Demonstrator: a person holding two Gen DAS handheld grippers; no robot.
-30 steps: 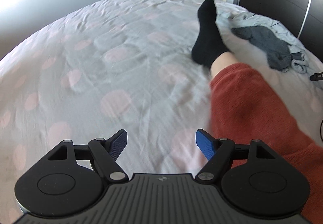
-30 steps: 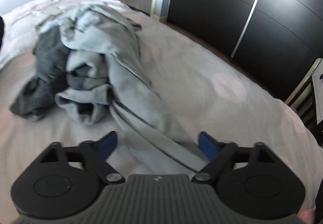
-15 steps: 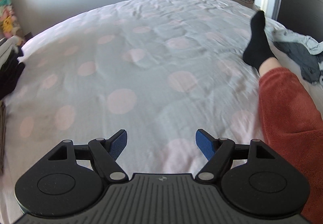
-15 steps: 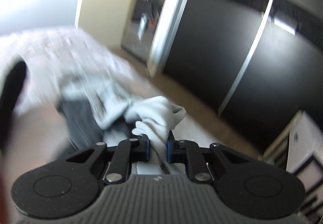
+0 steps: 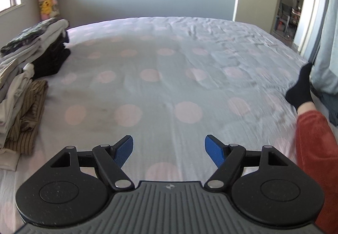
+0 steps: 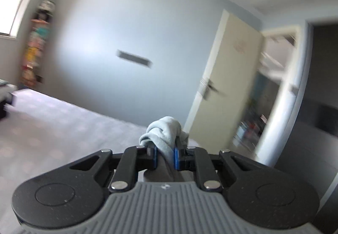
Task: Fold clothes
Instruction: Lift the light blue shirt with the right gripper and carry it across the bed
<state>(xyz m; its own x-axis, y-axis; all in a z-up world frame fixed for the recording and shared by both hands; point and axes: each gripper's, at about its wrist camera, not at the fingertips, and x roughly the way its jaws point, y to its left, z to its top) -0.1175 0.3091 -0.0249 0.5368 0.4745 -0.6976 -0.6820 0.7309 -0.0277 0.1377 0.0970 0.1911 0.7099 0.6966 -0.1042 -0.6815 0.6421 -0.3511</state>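
My right gripper [image 6: 165, 157] is shut on a bunched fold of a light grey-blue garment [image 6: 165, 134] and holds it raised above the bed, pointing at the far wall. The same garment hangs at the right edge of the left wrist view [image 5: 326, 48]. My left gripper [image 5: 169, 149] is open and empty, low over the spotted bedsheet [image 5: 160, 69]. A dark grey garment [image 5: 332, 105] lies at the right edge of the bed, mostly hidden.
Stacks of folded clothes [image 5: 23, 77] sit at the bed's left edge. A person's leg in a red trouser leg [image 5: 314, 149] and black sock [image 5: 301, 88] rests on the right of the bed. A door [image 6: 224, 90] stands open at the right.
My right gripper closed on the light garment and lifted it off the pile, swinging left and up. My left gripper turned left, so the folded stacks came into view.
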